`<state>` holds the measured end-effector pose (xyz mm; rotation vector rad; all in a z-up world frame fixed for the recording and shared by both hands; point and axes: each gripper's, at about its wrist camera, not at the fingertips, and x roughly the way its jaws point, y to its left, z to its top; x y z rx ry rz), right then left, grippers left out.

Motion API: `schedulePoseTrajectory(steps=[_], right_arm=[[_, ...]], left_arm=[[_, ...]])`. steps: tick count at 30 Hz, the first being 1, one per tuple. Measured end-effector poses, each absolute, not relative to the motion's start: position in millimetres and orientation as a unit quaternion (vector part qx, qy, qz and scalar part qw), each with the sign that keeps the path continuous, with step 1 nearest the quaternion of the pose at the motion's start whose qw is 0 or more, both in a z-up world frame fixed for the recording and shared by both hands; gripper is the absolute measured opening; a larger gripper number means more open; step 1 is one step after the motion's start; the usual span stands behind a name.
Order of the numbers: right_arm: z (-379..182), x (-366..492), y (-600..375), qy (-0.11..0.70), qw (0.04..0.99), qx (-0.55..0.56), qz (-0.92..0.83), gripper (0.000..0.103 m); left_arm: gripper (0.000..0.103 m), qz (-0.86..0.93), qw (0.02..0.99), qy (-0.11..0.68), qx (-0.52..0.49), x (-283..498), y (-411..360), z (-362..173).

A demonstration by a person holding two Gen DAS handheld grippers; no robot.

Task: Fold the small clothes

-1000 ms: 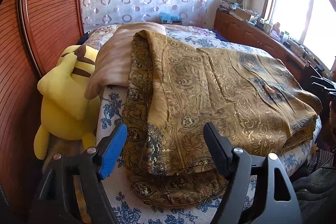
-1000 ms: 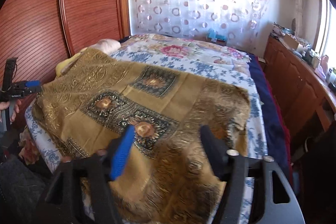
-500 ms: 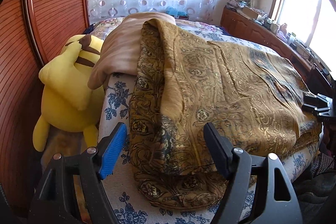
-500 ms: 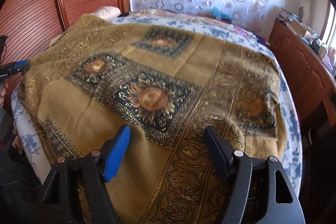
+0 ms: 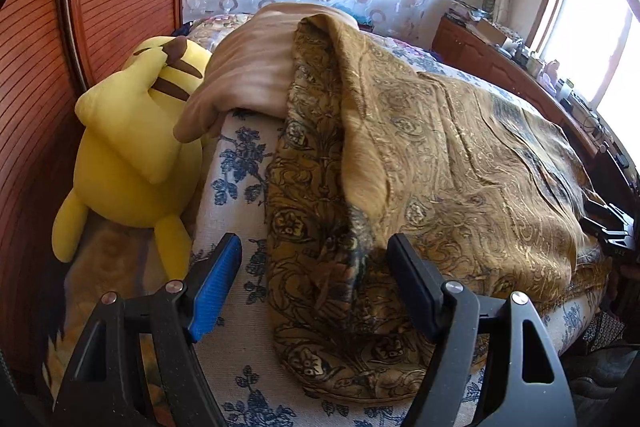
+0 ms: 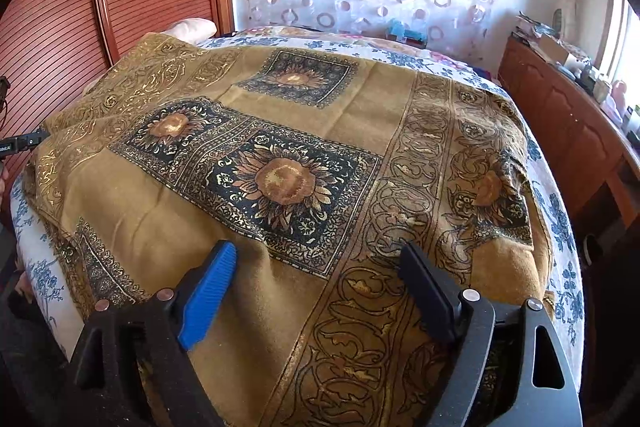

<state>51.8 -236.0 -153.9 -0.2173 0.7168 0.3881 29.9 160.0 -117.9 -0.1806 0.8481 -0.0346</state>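
While right fingers (image 6: pixel 424 291) spread wider, gold cloth (image 6: pixel 280 155) lies beneath, ungripped.

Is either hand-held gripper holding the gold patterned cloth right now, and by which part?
Neither. The left hand-held gripper stands open over the gold patterned cloth's near corner; the right hand-held gripper is opening above its near edge, pads clear.

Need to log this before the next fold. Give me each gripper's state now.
Left gripper: open, holding nothing, over the cloth's edge.
Right gripper: jaws opening, cloth below them, nothing gripped.
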Motion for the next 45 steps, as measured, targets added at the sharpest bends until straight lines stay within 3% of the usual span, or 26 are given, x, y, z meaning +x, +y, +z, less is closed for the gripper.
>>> schedulePoseTrajectory(steps=[6,7,8,10,11,13,16,28,45], right_arm=[[-154.0,49.8,-237.5,0.347,0.913,-0.105,0.189,0.086],[-154.0,50.0,-237.1,0.347,0.913,-0.105,0.189,0.086],[-154.0,49.7,-236.9,0.347,0.913,-0.105,0.188,0.086],[-153.8,50.1,-237.2,0.347,0.913,-0.105,0.188,0.086],[-153.8,50.3,-237.3,0.347,0.913,-0.105,0.189,0.086],[-154.1,49.7,-237.2,0.347,0.913,-0.105,0.188,0.086],[-154.1,49.4,-237.5,0.347,0.913,-0.105,0.189,0.086],[-145.9,45.2,-255.9,0.348,0.915,-0.09,0.181,0.086],[-133.0,10.2,-327.6,0.319,0.937,-0.054,0.134,0.086]], left_arm=[[0.076,-0.027,0.908,0.404,-0.109,28.9,162.9,-120.2],[0.072,-0.03,0.908,0.402,-0.109,28.9,161.8,-120.6],[0.067,-0.032,0.909,0.401,-0.108,28.8,161.1,-120.3],[0.047,-0.04,0.909,0.401,-0.11,28.6,158.2,-119.9],[0.043,-0.045,0.909,0.4,-0.109,28.4,155.9,-119.4],[0.019,-0.062,0.909,0.398,-0.113,28.3,152.5,-118.5],[0.007,-0.068,0.914,0.383,-0.114,27.8,147.1,-108.8],[0.006,-0.182,0.941,0.273,-0.08,46.1,61.3,-1.5],[0.006,-0.339,0.903,0.265,0.017,96.8,-119.1,54.3]])
